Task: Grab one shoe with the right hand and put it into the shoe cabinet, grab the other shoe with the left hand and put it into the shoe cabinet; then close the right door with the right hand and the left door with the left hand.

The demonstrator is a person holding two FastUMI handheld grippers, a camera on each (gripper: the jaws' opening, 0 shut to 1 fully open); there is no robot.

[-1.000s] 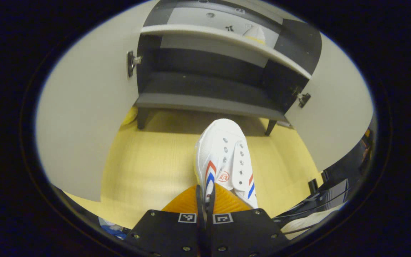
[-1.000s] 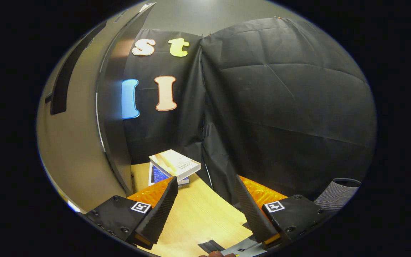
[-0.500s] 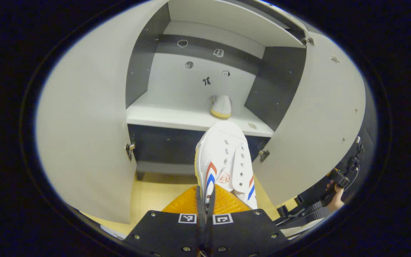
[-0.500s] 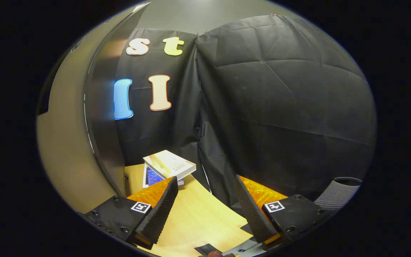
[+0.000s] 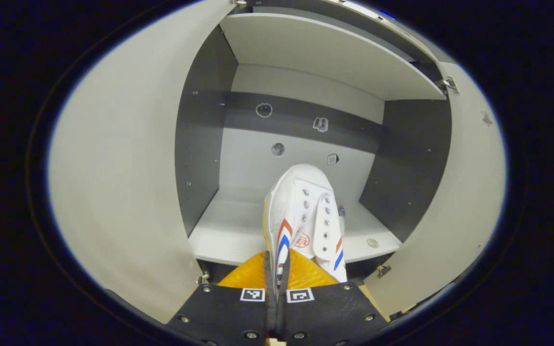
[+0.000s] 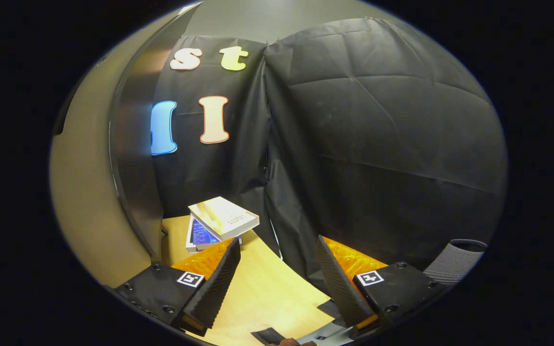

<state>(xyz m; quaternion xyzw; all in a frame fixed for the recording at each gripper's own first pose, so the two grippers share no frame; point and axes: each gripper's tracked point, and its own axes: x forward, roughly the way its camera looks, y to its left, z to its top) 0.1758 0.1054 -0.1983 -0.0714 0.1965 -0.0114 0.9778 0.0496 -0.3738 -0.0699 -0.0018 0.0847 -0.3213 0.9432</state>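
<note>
Left gripper (image 5: 277, 269), jaws clamped on the heel of a white shoe (image 5: 303, 218), toe toward the open shoe cabinet's shelf (image 5: 229, 230). Right gripper (image 6: 277, 269), jaws open and empty, above the bench (image 6: 267, 298) near stacked books (image 6: 219, 221).

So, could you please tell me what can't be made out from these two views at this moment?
- Left gripper view: the heel of the held shoe is hidden behind the left gripper.
- Left gripper view: the small stickers on the cabinet's back wall are too small to read.
- Right gripper view: the lower book is mostly covered by the upper book.
</note>
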